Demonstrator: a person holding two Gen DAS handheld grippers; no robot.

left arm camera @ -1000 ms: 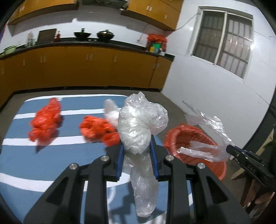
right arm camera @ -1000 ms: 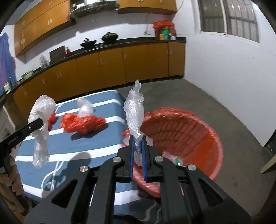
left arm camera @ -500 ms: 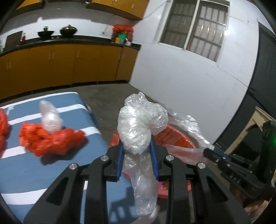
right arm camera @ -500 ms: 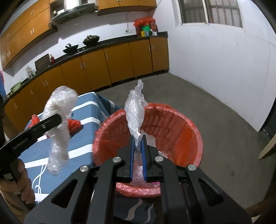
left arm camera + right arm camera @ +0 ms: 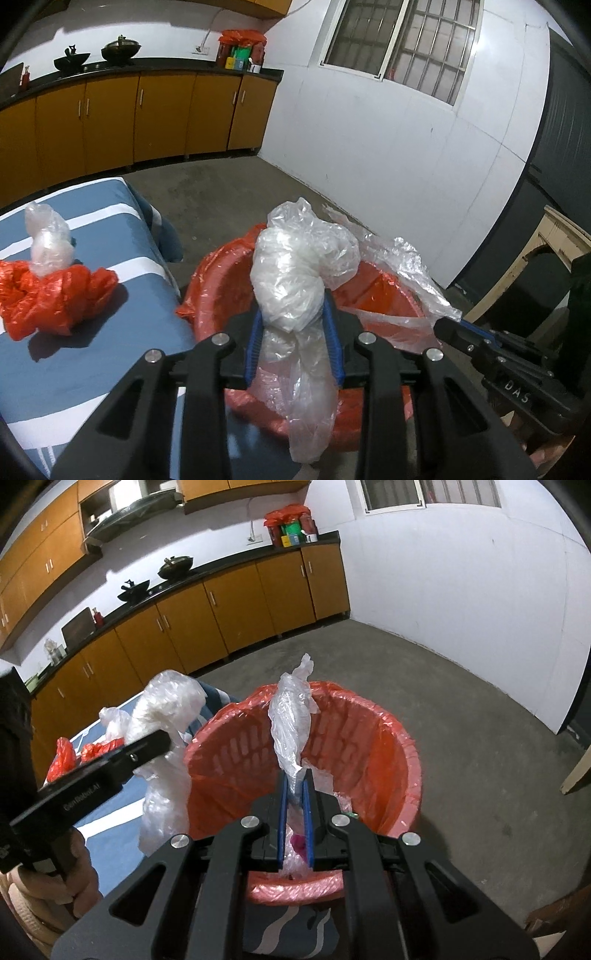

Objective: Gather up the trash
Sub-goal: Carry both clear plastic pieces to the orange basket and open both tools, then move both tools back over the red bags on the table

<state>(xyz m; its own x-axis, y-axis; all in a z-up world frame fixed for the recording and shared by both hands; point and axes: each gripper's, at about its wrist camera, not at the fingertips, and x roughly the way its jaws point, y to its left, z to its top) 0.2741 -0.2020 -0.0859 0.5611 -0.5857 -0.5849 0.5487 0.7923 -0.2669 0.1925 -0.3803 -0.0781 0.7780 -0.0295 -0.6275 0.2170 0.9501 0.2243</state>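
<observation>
Left gripper (image 5: 293,345): blue pads on either side of a knotted clear plastic bag (image 5: 301,280), jaws easing apart at this moment, the bag between them and touching both pads. The bag's tail hangs below the fingers; its bunched head stands above them, over the near rim of the red-lined basket (image 5: 376,291).

Right gripper (image 5: 295,821): pads drawn narrow, pinched on a thin twisted clear bag (image 5: 291,723). This bag rises upright over the basket's open mouth; a loose end trails down between the pads. Small scraps lie low inside the basket, too small to make out.

Basket stands on the grey floor (image 5: 461,686), just beside the corner of the blue striped table cover (image 5: 110,332).

On the cover, left of the basket in the left wrist view: a crumpled red bag (image 5: 55,291), and a small clear bag (image 5: 46,240) touching its far side.

A hand (image 5: 44,886) grips the left tool's handle, near the lower left edge of the right wrist view.

Beyond the basket: orange cabinets (image 5: 236,605) under a dark counter carrying two woks (image 5: 175,565); white wall with a barred window (image 5: 406,48).
</observation>
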